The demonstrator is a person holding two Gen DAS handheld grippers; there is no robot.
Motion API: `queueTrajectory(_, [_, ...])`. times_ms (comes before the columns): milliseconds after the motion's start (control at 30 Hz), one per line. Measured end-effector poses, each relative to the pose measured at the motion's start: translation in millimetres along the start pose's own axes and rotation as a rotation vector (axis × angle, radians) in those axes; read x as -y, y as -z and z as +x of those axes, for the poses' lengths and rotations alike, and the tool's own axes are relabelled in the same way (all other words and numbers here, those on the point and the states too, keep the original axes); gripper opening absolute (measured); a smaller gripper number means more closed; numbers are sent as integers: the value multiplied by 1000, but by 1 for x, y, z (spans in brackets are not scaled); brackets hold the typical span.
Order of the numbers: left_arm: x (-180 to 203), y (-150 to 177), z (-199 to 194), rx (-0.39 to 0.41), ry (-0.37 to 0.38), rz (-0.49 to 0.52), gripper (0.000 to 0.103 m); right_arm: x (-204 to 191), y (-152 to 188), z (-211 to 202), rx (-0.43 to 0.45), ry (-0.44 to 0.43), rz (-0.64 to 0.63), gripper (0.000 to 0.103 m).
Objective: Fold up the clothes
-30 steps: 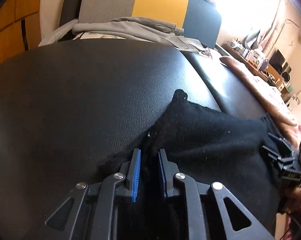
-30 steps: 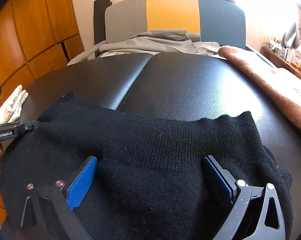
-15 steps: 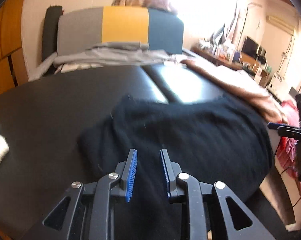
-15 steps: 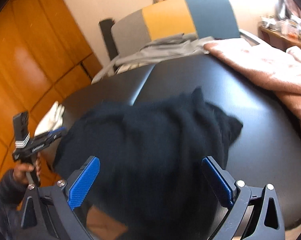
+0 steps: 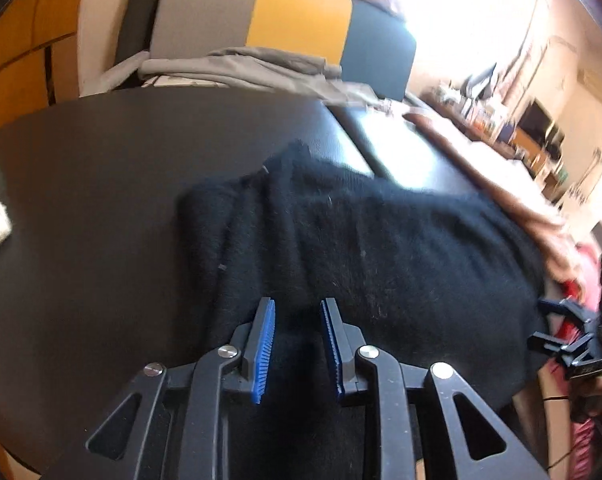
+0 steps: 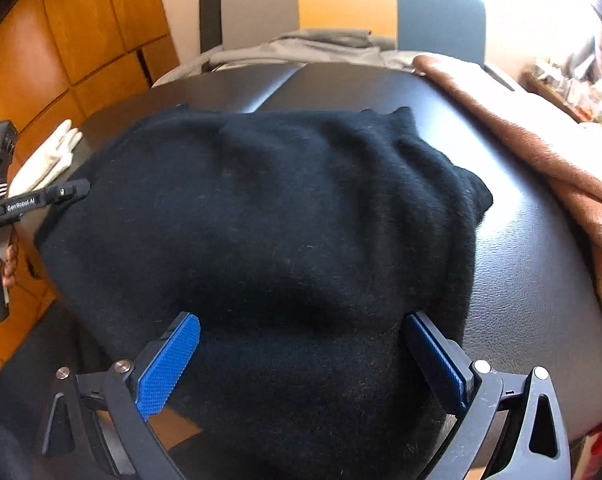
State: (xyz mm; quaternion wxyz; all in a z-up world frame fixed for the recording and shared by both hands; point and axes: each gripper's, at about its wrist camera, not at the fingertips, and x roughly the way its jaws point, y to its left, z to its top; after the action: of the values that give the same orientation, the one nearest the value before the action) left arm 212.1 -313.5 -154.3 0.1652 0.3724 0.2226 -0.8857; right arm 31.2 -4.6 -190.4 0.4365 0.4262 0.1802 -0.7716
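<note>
A black knit sweater (image 5: 381, 248) (image 6: 281, 200) lies rumpled on the black padded table (image 5: 101, 168) and hangs over its near edge. My left gripper (image 5: 297, 308) sits at the sweater's left part. Its jaws stand narrowly apart with knit between them, and folds run toward the gap. In the right wrist view the left gripper (image 6: 71, 192) meets the sweater's left edge. My right gripper (image 6: 301, 320) is wide open, with its blue pads either side of the sweater's near bulge and not pinching it. It shows at the right edge (image 5: 557, 328) in the left wrist view.
A brown blanket (image 6: 541, 148) covers the table's right side. A grey garment (image 6: 321, 44) lies at the far end, below a grey, yellow and blue chair back (image 5: 297, 16). A white cloth (image 6: 45, 160) rests at the left edge. Orange wood panels (image 6: 61, 40) stand at the left.
Both grippers have drawn back toward the near edge. The sweater came with them, bunched up and now hangs over the front. The left jaws stand slightly wider.
</note>
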Motion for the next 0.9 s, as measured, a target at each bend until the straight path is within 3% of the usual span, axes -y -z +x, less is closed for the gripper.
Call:
queueTrajectory(67, [-14,-7,-16,45,19,-36,26,-6,-10,-17,57,-23,-28,103])
queueTrajectory(167, [-45,-18,-29,62,71,-126,40,-10,-36,-31,127,-70,-48,103])
queueTrajectory(267, [-81,-28,-10,-35,189,-276,52,-5,-65,-19,148,-81,-58,103])
queueTrajectory(400, [-90,-37,18,-109,231,-304,60,12,-89,21,79,-76,-17,103])
queueTrajectory(467, [-88,-42,34,-144,274,-308,62,25,-87,36,43,-53,10,103])
queueTrajectory(533, [-83,-46,47,-167,266,-290,62,38,-80,44,20,-44,36,103])
queueTrajectory(667, [-71,-49,69,-191,291,-254,62,48,-61,49,82,-63,39,103])
queueTrajectory(733, [-64,-51,74,-199,309,-239,56,46,-54,49,119,-47,11,103])
queueTrajectory(767, [-63,-50,77,-215,338,-257,29,46,-54,49,123,-47,10,103])
queueTrajectory(800, [-63,-47,83,-252,360,-290,20,47,-53,49,126,-47,8,103])
queueTrajectory(900, [-67,-46,84,-243,339,-336,19,49,-53,49,126,-57,7,103])
